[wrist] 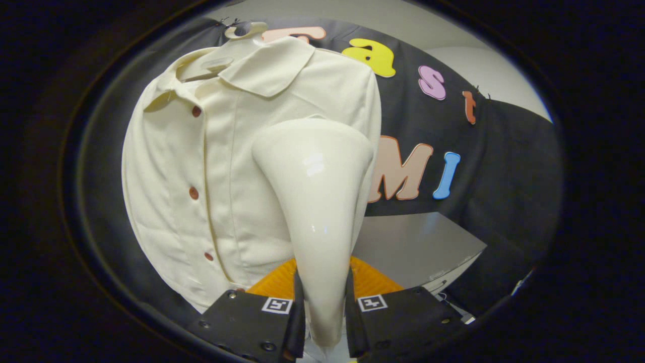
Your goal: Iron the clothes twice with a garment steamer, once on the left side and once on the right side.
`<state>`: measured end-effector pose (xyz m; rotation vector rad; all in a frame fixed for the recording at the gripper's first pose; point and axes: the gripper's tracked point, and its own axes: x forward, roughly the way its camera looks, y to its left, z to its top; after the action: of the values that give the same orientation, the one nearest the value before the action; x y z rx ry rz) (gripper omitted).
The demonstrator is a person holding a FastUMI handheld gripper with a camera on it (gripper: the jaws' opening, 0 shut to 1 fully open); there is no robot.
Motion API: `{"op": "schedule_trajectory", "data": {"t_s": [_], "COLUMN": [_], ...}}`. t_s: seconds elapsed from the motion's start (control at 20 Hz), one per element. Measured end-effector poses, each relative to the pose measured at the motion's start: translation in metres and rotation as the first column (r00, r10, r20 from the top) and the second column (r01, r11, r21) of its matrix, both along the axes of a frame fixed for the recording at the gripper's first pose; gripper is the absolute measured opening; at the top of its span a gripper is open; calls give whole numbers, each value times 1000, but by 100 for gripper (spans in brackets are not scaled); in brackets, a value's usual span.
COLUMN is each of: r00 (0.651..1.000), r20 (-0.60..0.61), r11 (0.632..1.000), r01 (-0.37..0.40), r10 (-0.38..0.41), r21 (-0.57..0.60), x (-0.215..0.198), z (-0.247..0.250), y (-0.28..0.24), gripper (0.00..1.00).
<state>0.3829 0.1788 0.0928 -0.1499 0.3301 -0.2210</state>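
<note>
Gripper view: fingers (322, 307) clamped on narrow neck of glossy garment steamer (316, 201), head against hanging cream shirt (201, 166), right of buttons. Probably rigid, slippery, light; best held low on neck.

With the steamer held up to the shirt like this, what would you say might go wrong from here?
1. The gripper holds the glossy steamer only at its narrow end, jaws closed on it; the wide head could tilt or slip.
2. The shirt hangs loosely on a hanger, so pressure may swing it away.
3. The head sits beside the buttons and could snag there.
</note>
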Motion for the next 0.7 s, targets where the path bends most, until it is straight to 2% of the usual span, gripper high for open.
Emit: {"op": "schedule_trajectory", "data": {"t_s": [0.7], "r00": [990], "r20": [-138], "r11": [999], "r01": [31], "r10": [-34], "r21": [-26], "x": [-8], "z": [-112], "y": [-3], "gripper": [33]}}
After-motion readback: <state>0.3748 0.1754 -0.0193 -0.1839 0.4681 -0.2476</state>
